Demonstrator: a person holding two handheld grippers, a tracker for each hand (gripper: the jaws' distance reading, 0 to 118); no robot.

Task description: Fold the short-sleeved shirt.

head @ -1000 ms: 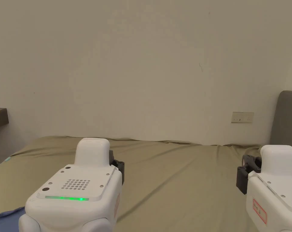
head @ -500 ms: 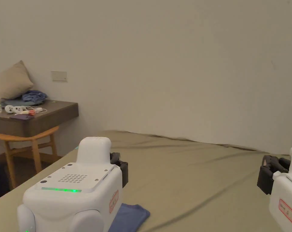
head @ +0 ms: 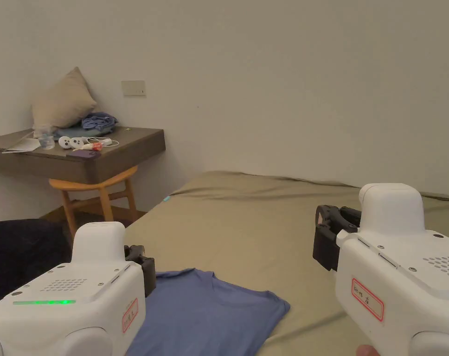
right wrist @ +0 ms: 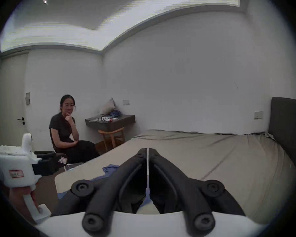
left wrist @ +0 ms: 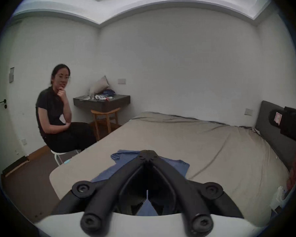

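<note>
Pressed together and gripping nothing, both the left gripper (left wrist: pixel 147 152) and right gripper (right wrist: pixel 147 151) are held above the bed (head: pixel 246 222). Near its left corner, the blue shirt (head: pixel 205 310) is partly hidden; open sheet is seen rightward.

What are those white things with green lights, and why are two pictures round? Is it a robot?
No robot: a person holds two white tools, one per hand, each ending in black tongs. The flat picture comes from a camera on the person's head. It shows the left tongs and the right tongs. The round pictures come from cameras riding on each tool. A blue shirt lies spread on the bed. Both tongs are closed and hold nothing. Another person sits beside the bed near a desk.
</note>
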